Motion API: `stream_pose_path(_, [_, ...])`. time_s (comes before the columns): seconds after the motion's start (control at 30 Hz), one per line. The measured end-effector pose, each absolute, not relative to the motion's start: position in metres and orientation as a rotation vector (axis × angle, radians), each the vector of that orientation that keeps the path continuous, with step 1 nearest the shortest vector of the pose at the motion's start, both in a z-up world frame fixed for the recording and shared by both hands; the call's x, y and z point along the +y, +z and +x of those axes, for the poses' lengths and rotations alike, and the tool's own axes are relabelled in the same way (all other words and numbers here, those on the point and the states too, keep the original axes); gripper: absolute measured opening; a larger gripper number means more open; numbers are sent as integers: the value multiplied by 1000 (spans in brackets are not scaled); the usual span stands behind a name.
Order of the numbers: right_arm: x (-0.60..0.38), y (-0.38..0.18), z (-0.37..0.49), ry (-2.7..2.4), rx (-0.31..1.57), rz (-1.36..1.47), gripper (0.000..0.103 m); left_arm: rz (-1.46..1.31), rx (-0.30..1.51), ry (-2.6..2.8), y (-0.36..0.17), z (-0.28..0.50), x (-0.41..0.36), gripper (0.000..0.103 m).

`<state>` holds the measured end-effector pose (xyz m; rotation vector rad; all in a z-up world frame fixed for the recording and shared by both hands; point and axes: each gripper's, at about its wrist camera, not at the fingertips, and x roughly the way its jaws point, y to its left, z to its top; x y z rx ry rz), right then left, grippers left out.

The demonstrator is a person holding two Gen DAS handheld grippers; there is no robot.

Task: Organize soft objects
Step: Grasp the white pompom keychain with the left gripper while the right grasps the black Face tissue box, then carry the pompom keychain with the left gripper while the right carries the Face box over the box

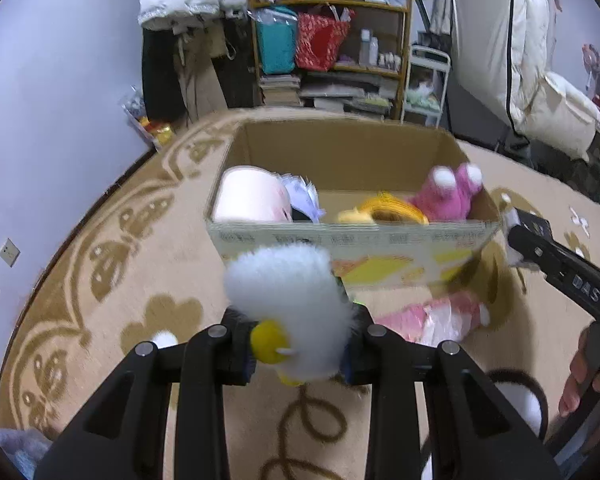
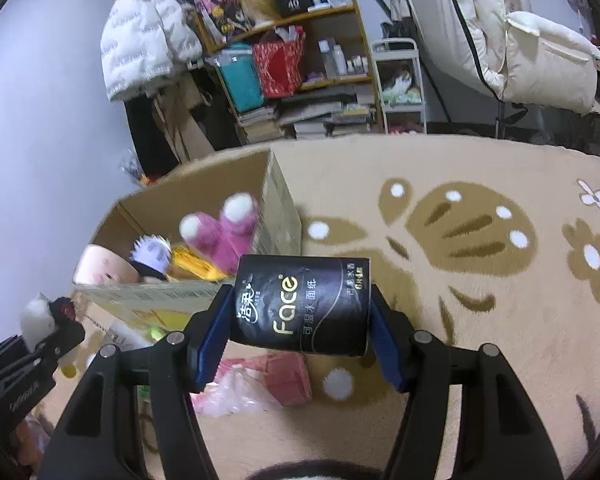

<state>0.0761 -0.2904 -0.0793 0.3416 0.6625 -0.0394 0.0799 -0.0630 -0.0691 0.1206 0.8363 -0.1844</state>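
The left gripper (image 1: 296, 344) is pinching a white fluffy toy (image 1: 288, 304) with a yellow part, and it holds the toy in the air in front of the near wall of the cardboard box (image 1: 348, 240). The toy stands up between the pads, so its soft body is squeezed only at the bottom and the top stays free.

The right gripper (image 2: 298, 336) clamps a black tissue pack (image 2: 304, 304) by its two short ends; the blue pads press on both sides, so the pack lies across the gripper with its label to the camera. It hangs above the carpet (image 2: 480, 320), just to the right of the box.

Inside the box already lie a pink plush (image 1: 448, 196), a yellow soft thing (image 1: 384, 210), a pale pink round cushion (image 1: 252, 196) and a small doll with white hair (image 2: 150, 254). On the carpet near the box a pink package (image 2: 284, 376) in thin plastic is not yet collected.

I think both things are carried high so that they can pass over the box wall.
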Motion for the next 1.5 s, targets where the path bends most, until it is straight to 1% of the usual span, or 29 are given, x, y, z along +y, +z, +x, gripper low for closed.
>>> stream_pose_path(0.33, [-269, -49, 76, 14, 573, 280, 68, 118, 720, -155, -28, 99, -51, 29])
stream_pose_path(0.57, [-247, -34, 88, 60, 525, 236, 68, 176, 661, -126, -4, 110, -60, 29])
stream_pose_path(0.8, [-224, -30, 105, 95, 519, 171, 68, 198, 622, -156, 16, 126, -69, 29])
stream_pose_path(1.13, [-218, -24, 124, 114, 511, 158, 68, 102, 612, -164, 41, 165, -51, 30])
stream_pose_path(1.33, [-222, -26, 134, 108, 519, 179, 68, 80, 601, -178, 43, 177, -50, 30])
stream_pose_path(1.5, [-225, -34, 146, 110, 540, 188, 68, 60, 632, -195, 27, 185, -49, 30])
